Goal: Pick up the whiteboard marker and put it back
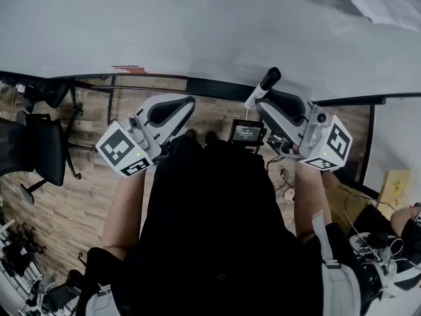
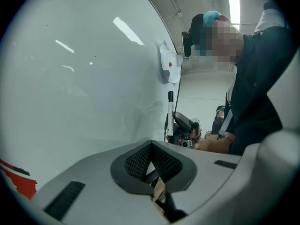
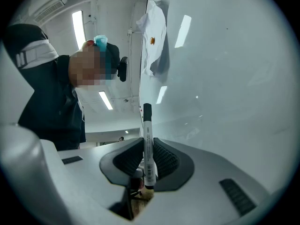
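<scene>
The right gripper [image 3: 147,162] has its jaws closed on the marker [image 3: 148,144], gripping the white barrel near its lower end between the ribbed pads. The black cap sticks out past the jaws towards the whiteboard [image 3: 225,78]. In the head view the marker [image 1: 262,89] slants up and to the right from the gripper, its cap over the board's lower part; whether the cap touches the board cannot be told

The left gripper [image 2: 151,159] has its jaws brought together with nothing between them. It is held level with the right one, well apart from it, and also faces the whiteboard [image 2: 70,78]. From its view the marker [image 2: 170,110] shows standing in the other gripper beside the board

A white cloth [image 3: 153,34] hangs at the board's edge. A red mark [image 1: 129,69] sits at the board's lower edge on the left. Below lie a wood floor [image 1: 85,196] and a black chair [image 1: 36,151]
</scene>
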`<state>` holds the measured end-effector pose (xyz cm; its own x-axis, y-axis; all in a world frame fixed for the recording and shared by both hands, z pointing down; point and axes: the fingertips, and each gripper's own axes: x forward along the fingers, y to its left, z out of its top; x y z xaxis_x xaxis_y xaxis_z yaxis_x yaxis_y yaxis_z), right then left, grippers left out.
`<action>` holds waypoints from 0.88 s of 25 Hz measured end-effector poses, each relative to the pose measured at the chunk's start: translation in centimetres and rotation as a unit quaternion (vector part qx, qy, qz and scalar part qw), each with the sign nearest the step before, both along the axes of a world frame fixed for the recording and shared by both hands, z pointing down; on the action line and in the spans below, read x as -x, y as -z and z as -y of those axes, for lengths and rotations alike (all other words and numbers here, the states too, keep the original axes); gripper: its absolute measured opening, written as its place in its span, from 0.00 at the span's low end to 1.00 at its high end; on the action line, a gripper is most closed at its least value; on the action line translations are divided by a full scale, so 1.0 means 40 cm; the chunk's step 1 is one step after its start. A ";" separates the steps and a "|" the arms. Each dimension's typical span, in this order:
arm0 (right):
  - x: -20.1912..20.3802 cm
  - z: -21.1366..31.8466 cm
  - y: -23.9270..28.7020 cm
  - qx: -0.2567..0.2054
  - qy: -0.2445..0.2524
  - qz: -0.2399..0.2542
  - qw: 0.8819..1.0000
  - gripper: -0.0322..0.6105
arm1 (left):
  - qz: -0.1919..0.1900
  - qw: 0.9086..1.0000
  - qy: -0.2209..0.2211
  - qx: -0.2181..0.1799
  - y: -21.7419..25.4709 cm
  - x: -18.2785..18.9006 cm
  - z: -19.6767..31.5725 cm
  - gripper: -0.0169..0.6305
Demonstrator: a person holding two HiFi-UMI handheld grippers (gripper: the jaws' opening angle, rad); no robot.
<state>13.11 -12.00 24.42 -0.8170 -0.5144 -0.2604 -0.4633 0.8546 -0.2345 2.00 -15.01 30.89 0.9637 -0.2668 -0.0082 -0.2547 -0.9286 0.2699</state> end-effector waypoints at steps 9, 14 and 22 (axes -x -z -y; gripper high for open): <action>-0.010 0.010 0.000 0.001 -0.007 -0.004 1.000 0.16 | 0.001 1.000 0.000 0.008 -0.012 -0.007 0.003 0.04; -0.012 0.012 -0.010 0.002 -0.010 -0.010 1.000 0.16 | 0.001 1.000 0.001 0.010 -0.018 -0.013 0.002 0.04; -0.032 0.094 -0.002 0.011 -0.011 -0.023 1.000 0.16 | -0.004 1.000 0.011 0.017 -0.001 -0.033 0.071 0.04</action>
